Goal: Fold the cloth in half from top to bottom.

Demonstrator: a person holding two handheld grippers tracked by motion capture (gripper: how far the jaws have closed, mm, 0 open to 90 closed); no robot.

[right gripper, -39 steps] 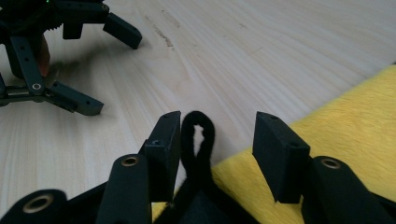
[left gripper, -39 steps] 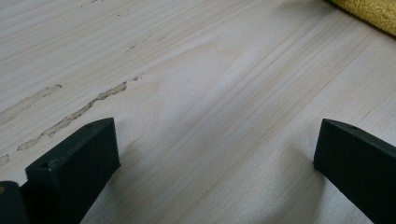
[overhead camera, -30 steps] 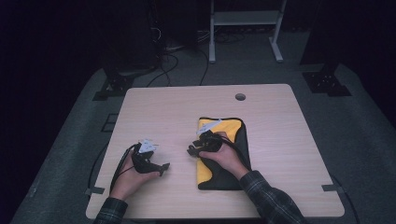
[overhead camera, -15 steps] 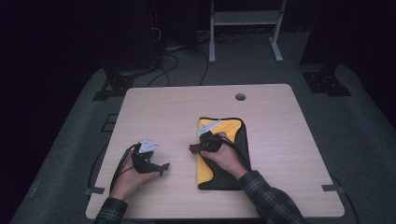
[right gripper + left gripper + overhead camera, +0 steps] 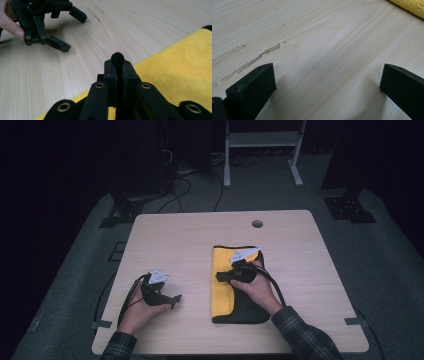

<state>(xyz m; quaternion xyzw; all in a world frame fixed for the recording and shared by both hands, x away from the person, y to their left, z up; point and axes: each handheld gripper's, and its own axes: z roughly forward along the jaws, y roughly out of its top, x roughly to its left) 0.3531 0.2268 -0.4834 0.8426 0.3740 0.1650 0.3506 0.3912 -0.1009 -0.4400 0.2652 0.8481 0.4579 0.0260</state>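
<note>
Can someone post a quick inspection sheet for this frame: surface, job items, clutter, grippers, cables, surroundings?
Surface: light wooden table, round hole near the far edge, pale scuff streaks in the left gripper view.
Job's things: yellow cloth with black edging, lying folded on the table right of centre.
Clutter: nothing seen.
Grippers: right gripper shut on the cloth's black edging, lifted over the yellow face; left gripper open, resting on bare table, nothing between its jaws.
Cables: one trails from each gripper toward the near edge; more lie on the floor behind the table.
Surroundings: dark room, grey floor mat, white frame legs at the back.
</note>
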